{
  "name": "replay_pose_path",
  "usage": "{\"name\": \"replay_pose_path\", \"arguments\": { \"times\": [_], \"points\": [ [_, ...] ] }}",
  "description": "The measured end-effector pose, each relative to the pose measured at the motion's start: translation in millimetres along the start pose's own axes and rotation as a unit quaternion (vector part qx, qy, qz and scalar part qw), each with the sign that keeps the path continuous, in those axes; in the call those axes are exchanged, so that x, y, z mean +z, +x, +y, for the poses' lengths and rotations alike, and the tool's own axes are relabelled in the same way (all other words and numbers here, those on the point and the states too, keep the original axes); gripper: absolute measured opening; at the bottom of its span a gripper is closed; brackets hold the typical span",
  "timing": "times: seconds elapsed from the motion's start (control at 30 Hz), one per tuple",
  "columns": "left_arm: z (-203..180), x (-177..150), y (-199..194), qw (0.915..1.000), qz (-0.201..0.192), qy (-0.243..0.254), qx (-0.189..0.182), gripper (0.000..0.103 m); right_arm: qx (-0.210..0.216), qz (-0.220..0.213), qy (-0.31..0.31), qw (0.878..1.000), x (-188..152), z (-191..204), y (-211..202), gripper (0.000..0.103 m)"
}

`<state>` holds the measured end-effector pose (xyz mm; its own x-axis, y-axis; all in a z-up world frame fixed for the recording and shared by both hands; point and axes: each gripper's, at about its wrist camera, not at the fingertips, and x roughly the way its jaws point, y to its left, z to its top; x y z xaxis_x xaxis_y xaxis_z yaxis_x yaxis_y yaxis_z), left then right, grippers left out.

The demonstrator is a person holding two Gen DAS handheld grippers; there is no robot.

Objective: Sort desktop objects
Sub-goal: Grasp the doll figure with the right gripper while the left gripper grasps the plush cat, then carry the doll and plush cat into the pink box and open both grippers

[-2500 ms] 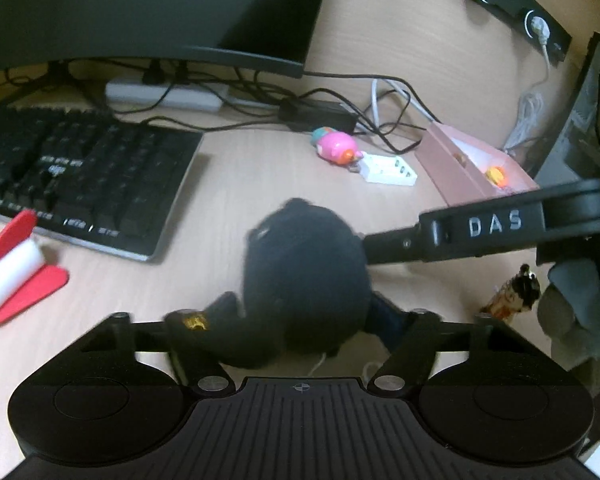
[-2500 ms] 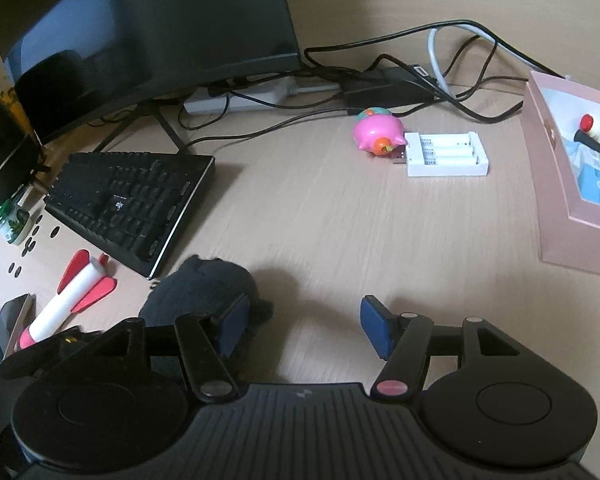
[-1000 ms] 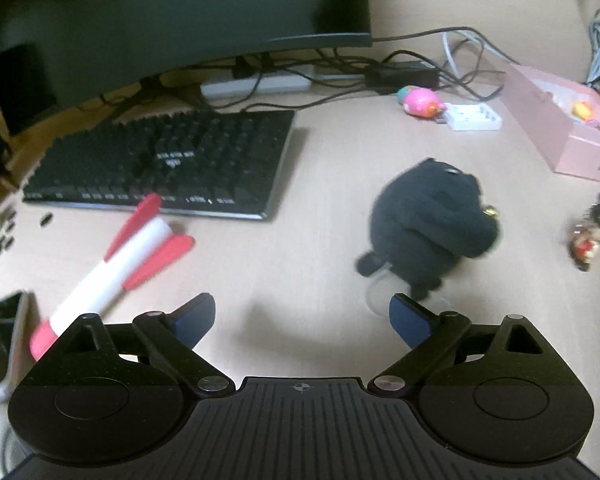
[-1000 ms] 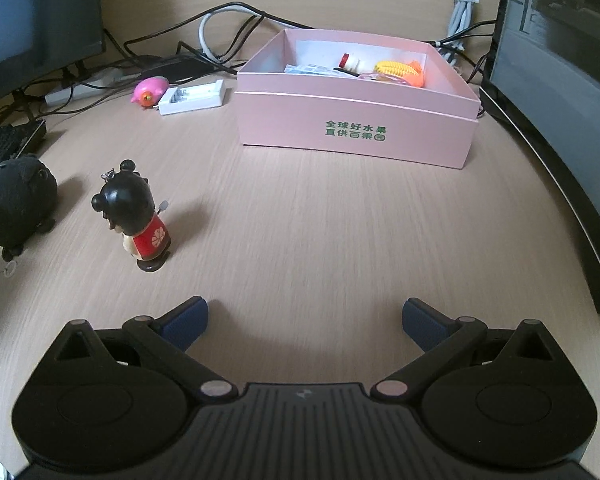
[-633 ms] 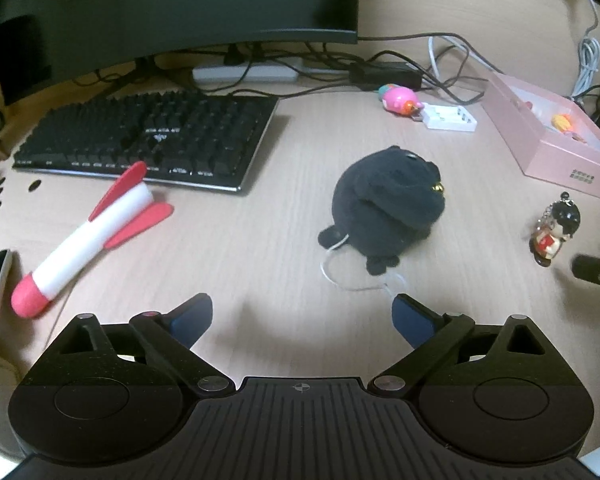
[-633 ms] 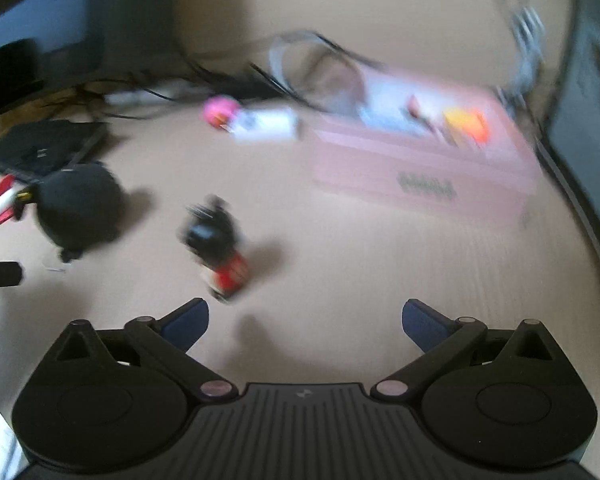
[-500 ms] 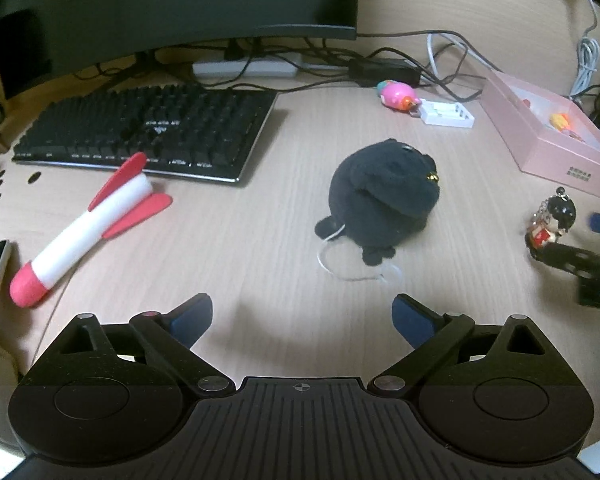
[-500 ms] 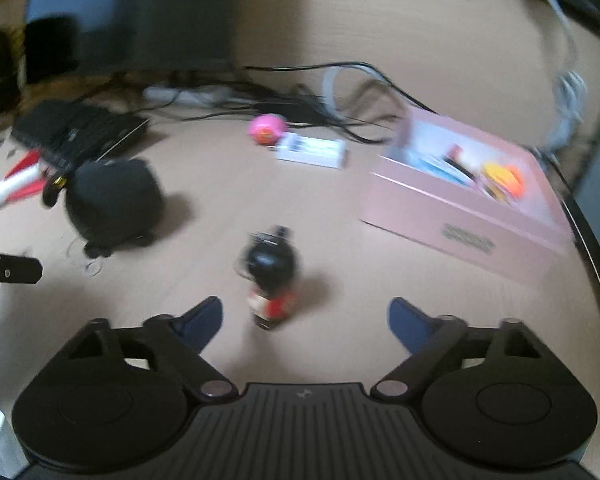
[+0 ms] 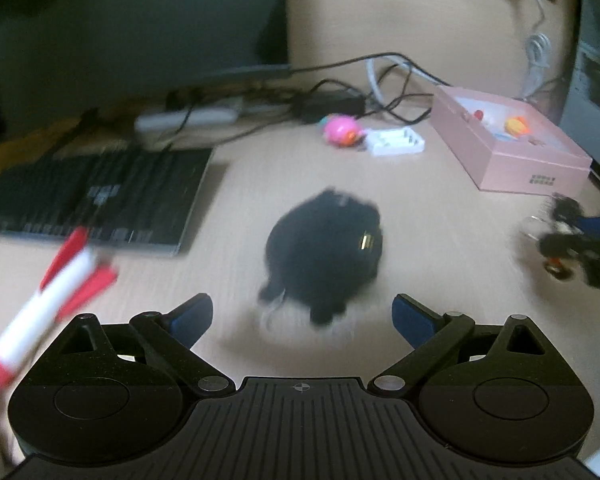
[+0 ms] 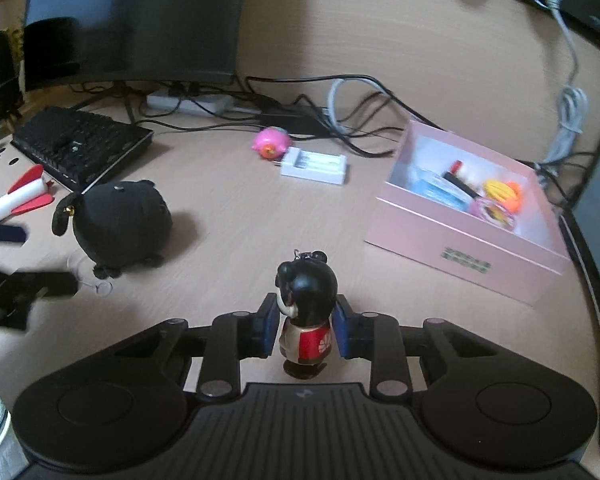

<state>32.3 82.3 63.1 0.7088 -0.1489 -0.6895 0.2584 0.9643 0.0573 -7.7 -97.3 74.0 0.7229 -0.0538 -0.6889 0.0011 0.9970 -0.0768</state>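
Note:
A small doll (image 10: pixel 306 292) with a black head and a red body stands upright between the blue pads of my right gripper (image 10: pixel 306 332). Its jaws are closing and the pads press on the doll's sides. The pink box (image 10: pixel 460 248) stands open to the right and beyond, with several small items inside. A black plush (image 9: pixel 324 248) sits on the desk just ahead of my left gripper (image 9: pixel 302 318), which is open with nothing between its fingers. The left wrist view is blurred by motion; the right gripper with the doll (image 9: pixel 560 236) shows at its right edge.
A red and white rocket toy (image 9: pixel 48 304) lies at the left beside the black keyboard (image 10: pixel 80 144). A pink round toy (image 10: pixel 271 142) and a white battery charger (image 10: pixel 314 164) lie near the cables and monitor (image 10: pixel 132 16) at the back. A computer case stands far right.
My right gripper has gone from wide open to closed around the doll, which now stands between its pads. The left view has shifted towards the black plush and is blurred.

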Motion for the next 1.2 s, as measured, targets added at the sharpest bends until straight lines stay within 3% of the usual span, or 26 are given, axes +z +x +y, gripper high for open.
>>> {"name": "replay_pose_path", "arguments": {
  "times": [0.17, 0.27, 0.43, 0.77, 1.2],
  "points": [
    [-13, 19, 29, 0.9991, -0.007, 0.041, 0.006, 0.097, -0.020, 0.007, 0.001, 1.000, -13, -6, -14, 0.028],
    [-19, 23, 37, 0.9985, 0.004, 0.054, 0.000, 0.081, -0.028, 0.011, 0.004, 1.000, -21, -9, -21, 0.028],
    [-25, 20, 39, 0.9979, 0.011, 0.064, 0.006, 0.076, -0.038, 0.018, 0.010, 0.999, -31, -15, -33, 0.028],
    [-39, 7, 2, 0.9969, 0.033, 0.056, -0.044, 0.074, -0.046, 0.028, 0.020, 0.998, -36, -18, -35, 0.028],
    [-62, 12, -55, 0.9940, -0.004, 0.084, -0.070, 0.074, -0.013, 0.010, 0.003, 1.000, -27, -5, -45, 0.028]
  ]
}}
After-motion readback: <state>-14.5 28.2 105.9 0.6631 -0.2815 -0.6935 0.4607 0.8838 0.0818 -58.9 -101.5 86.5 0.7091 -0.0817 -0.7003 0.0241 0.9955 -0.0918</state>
